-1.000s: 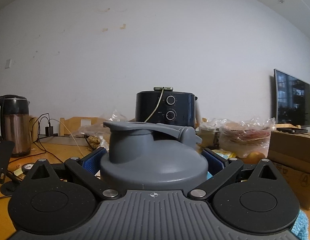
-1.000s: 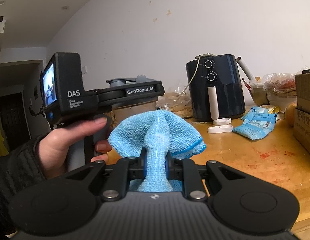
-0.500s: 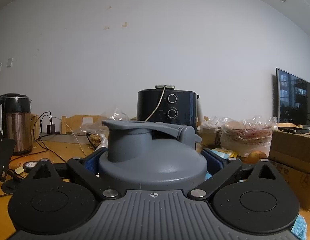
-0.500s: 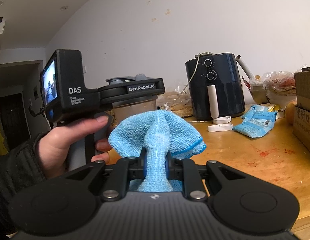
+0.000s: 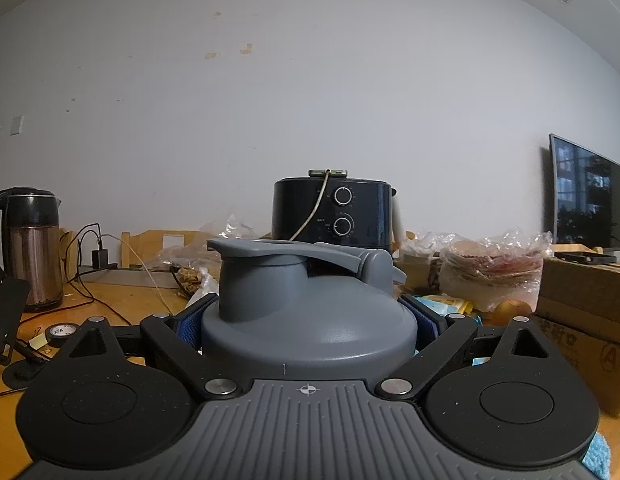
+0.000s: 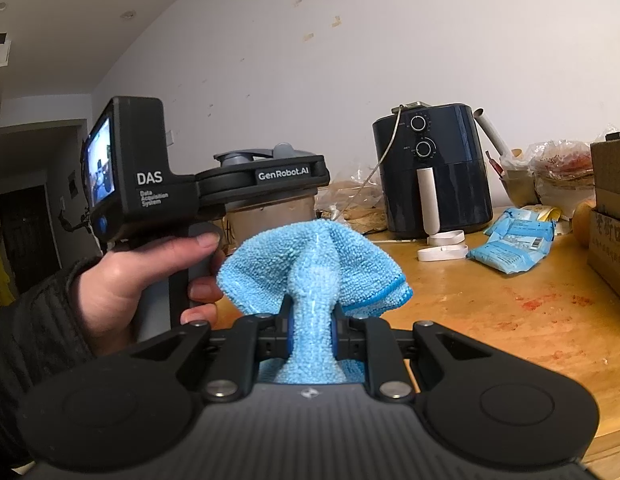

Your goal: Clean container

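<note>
Nothing is shifting since a second ago: the container (image 5: 308,320) is sitting upright between the left gripper (image 5: 308,322) pads, jaws spread wide and pressing its grey lid, over the wooden table (image 6: 509,320); the right gripper (image 6: 311,320) is pinching a blue cloth (image 6: 313,264) nearly closed

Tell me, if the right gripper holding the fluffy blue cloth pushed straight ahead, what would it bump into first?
Probably the clear container with the grey lid just beyond the blue microfibre cloth in the right gripper, though depth is uncertain.
</note>
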Available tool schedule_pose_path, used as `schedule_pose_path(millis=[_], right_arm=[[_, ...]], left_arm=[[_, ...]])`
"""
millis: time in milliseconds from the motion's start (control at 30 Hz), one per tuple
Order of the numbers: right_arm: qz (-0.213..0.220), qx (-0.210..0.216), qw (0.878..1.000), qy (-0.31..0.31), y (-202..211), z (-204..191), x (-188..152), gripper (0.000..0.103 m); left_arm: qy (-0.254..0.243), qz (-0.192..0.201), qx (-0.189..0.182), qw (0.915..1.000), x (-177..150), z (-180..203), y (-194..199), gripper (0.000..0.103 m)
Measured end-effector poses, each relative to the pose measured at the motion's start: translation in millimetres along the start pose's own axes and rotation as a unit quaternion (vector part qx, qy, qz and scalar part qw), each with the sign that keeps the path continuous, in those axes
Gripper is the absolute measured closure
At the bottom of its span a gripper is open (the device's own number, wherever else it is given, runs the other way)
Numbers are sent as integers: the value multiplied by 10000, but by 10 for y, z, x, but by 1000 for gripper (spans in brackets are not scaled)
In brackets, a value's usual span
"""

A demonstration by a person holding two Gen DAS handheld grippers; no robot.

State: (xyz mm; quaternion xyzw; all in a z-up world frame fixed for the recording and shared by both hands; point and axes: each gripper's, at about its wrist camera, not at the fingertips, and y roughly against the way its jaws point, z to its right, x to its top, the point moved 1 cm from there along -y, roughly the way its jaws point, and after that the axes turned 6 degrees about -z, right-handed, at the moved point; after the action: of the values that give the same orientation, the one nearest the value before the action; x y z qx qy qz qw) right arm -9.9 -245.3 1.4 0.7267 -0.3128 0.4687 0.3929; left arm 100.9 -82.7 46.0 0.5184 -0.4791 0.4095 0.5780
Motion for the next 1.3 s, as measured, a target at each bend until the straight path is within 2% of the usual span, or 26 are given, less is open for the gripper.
schedule_pose_path(millis=[467,900,1300], right_arm=[[-15,-9,10000,-82,-12,34,-6,90],[-11,-30,9999,-138,-10,65,-19,90],[-25,-16,9998,-201,1,78,-44,90]], left_arm=[[-222,70,-693,9973,-32,-76,5,8],[-275,75,-1390,9899,-42,-203,-87,8],[-322,164,-1714,9845,-72,-290,-101,8]])
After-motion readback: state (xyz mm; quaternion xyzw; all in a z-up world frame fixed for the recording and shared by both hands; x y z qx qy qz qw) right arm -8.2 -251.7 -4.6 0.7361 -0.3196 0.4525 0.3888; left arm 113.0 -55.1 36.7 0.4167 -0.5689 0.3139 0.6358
